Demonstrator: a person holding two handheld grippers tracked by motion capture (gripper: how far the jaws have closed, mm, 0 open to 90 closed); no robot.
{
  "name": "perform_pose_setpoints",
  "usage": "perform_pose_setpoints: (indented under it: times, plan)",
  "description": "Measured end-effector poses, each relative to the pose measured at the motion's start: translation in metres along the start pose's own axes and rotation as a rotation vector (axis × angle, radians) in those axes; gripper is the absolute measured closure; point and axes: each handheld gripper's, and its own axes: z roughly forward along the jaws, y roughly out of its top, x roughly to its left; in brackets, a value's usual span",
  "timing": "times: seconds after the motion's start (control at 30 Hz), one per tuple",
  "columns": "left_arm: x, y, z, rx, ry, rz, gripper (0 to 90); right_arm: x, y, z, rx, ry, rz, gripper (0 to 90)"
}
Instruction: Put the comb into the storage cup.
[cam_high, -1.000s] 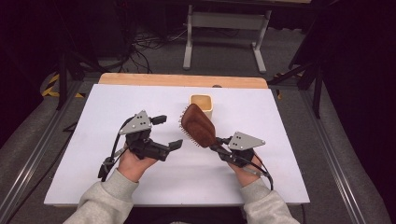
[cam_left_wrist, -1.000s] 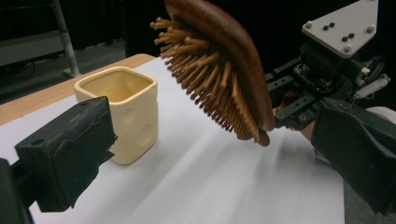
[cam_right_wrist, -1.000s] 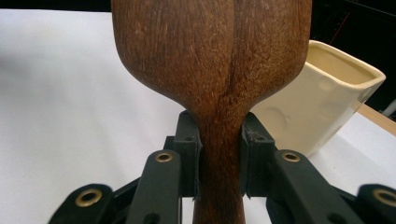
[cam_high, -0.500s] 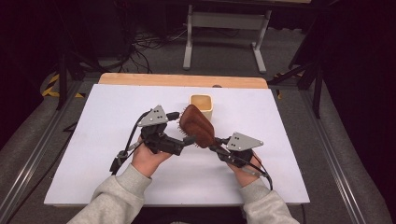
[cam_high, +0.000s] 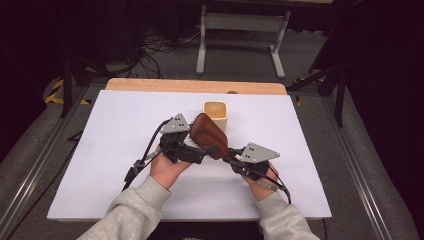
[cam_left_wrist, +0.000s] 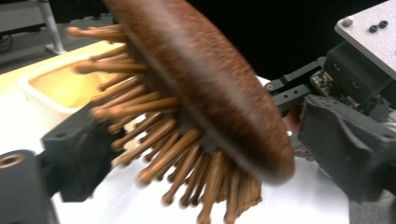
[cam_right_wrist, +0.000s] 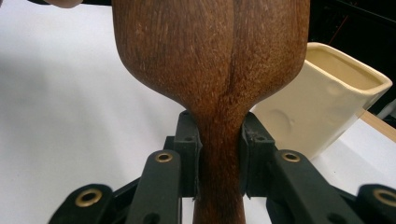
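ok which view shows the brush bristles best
The left gripper view: the wooden hairbrush fills it side-on, its pins fanning out, slightly blurred. The right gripper view shows its smooth back and clamped handle; the high view shows it small.

Hairbrush (cam_high: 207, 135) is held above the middle of the desk (cam_high: 100, 165), between the two tools. Left tool (cam_high: 200, 150) stands at its left, at the bristle side; right tool (cam_high: 231, 159) at its right, on the handle. Cup (cam_high: 216, 114) stands on the desk just behind the brush.
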Motion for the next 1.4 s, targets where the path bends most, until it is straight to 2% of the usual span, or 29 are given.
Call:
perform_pose_setpoints:
  times: [0.1,0.17,0.23,0.3,0.43,0.6,0.7,1.1,1.2,1.3,1.4]
  plan:
    - [-0.001,0.000,0.000,0.001,0.026,-0.001,20.1,0.001,0.001,0.000,-0.005,0.002,-0.003,72.4]
    - [0.001,0.000,-0.001,-0.003,0.021,-0.011,22.9,0.002,0.001,0.000,-0.006,-0.003,-0.006,72.3]
    - [0.000,0.000,-0.002,-0.004,0.008,-0.041,28.4,0.003,0.001,0.001,-0.002,-0.004,-0.020,72.3]
    - [-0.001,0.000,-0.003,-0.003,0.003,-0.045,29.6,0.004,0.000,0.001,-0.003,-0.004,-0.021,72.2]
    - [-0.003,0.002,-0.004,0.012,-0.014,-0.038,38.7,0.005,-0.001,0.004,0.005,-0.007,-0.027,72.0]
    - [-0.007,0.003,-0.006,0.019,-0.028,-0.009,47.4,0.005,-0.001,0.006,0.006,-0.007,-0.040,71.8]
    - [-0.009,0.004,-0.007,0.025,-0.047,-0.012,52.0,0.006,-0.001,0.006,0.001,-0.007,-0.050,71.6]
    - [-0.014,0.011,-0.012,0.027,-0.085,0.016,58.0,0.006,0.001,0.002,-0.036,0.004,-0.062,70.1]
    - [-0.016,0.016,-0.013,0.036,-0.081,0.030,58.1,0.005,0.002,0.000,-0.072,0.013,-0.051,60.4]
    - [-0.017,0.021,-0.015,0.038,-0.083,0.045,58.1,0.003,0.003,-0.002,-0.086,0.006,-0.028,50.0]
    - [-0.017,0.026,-0.018,0.038,-0.076,0.048,58.1,0.000,0.002,-0.005,-0.101,0.021,-0.001,39.4]
